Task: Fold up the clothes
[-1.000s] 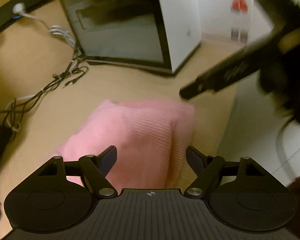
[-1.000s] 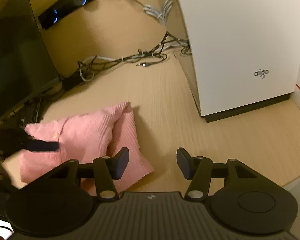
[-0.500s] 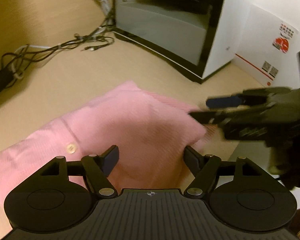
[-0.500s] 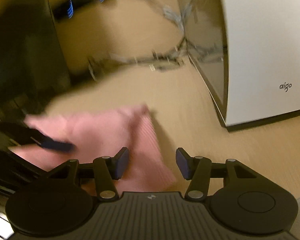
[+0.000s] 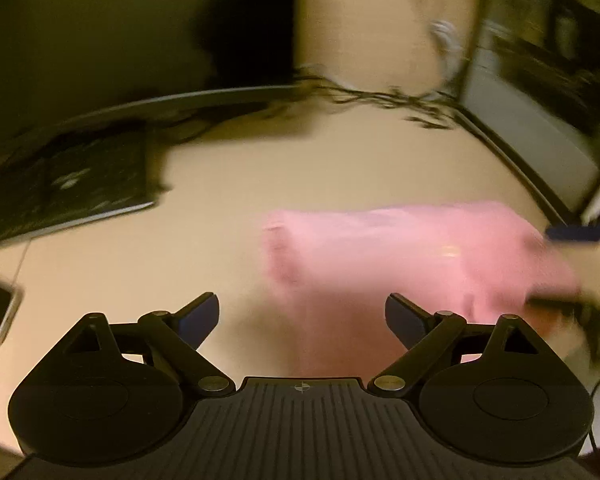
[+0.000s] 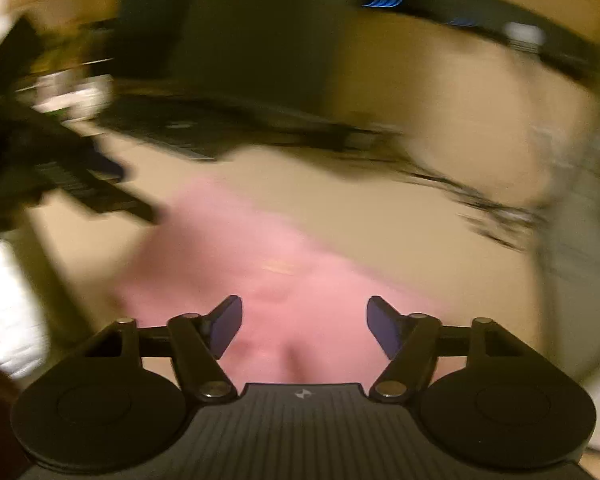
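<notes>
Pink garment (image 5: 400, 256) on desk (image 5: 220, 248) (blurred pics)

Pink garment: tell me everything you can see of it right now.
The pink garment is soft-looking cloth, bunched into a compact folded bundle lying on the light wooden desk. Both views are motion-blurred, so weave and buttons are unreadable. Neither the left gripper nor the right gripper grips it; both are open.

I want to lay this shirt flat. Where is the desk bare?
Bare wood lies left of the pink shirt, bounded by the dark keyboard behind. Crowded: cables at the back and the computer case right.
</notes>
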A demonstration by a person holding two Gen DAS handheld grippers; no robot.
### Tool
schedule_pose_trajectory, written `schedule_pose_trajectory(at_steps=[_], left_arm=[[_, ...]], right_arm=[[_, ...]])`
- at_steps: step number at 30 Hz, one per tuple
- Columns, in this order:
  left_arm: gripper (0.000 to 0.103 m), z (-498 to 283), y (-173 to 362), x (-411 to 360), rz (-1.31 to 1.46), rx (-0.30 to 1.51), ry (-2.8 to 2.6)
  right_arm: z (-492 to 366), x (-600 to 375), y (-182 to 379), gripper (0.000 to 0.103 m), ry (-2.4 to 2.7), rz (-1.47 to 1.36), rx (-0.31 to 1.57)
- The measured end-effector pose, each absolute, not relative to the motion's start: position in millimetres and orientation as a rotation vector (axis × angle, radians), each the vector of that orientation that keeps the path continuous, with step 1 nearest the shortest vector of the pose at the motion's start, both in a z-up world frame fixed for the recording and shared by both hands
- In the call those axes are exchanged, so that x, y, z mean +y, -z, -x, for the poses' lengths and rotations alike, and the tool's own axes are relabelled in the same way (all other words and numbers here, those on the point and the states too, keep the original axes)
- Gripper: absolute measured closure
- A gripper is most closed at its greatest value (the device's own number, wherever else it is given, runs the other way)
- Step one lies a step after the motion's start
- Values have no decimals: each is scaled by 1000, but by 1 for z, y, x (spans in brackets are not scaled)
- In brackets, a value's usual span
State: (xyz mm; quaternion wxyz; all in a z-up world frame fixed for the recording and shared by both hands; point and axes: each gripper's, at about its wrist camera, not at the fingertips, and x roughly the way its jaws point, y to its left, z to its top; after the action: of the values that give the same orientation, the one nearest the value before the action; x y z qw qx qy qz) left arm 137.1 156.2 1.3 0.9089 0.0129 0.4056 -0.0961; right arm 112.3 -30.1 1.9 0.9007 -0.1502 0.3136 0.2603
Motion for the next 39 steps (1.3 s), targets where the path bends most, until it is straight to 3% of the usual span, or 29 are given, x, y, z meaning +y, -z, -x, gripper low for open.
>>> schedule_pose_trajectory(at_steps=[6, 13, 15, 16, 18, 20, 25, 28, 29, 32, 33, 38, 39], left_arm=[[9, -133, -7, 168, 31, 802, 172], [8, -128, -2, 175, 54, 802, 174], [8, -128, -1, 176, 56, 807, 173], [8, -127, -1, 176, 55, 808, 174], [8, -127, -1, 176, 54, 808, 177], [8, -127, -1, 175, 51, 808, 182], [7, -128, -2, 173, 42, 807, 192], [7, -129, -2, 172, 38, 810, 198], [7, -129, -1, 171, 37, 811, 200], [7, -131, -2, 170, 33, 815, 206], [7, -132, -2, 169, 31, 816, 208], [7, -136, -3, 168, 24, 820, 218], [7, -136, -3, 168, 24, 820, 219]], right_arm=[[-115, 50, 32, 33, -734, 548, 658], [-116, 76, 57, 33, -741, 682, 665], [-120, 72, 53, 56, -725, 639, 672], [-122, 70, 49, 60, -715, 611, 678], [-132, 62, 41, 80, -689, 526, 701], [-143, 52, 33, 85, -655, 434, 720], [-162, 24, 24, 86, -602, 221, 773], [-163, 27, 29, 83, -609, 257, 774], [-161, 31, 31, 79, -616, 287, 770], [-145, 45, 40, 53, -646, 418, 728], [-139, 49, 43, 50, -655, 465, 705], [-139, 60, 60, 52, -626, 548, 682], [-142, 60, 60, 59, -618, 535, 687]])
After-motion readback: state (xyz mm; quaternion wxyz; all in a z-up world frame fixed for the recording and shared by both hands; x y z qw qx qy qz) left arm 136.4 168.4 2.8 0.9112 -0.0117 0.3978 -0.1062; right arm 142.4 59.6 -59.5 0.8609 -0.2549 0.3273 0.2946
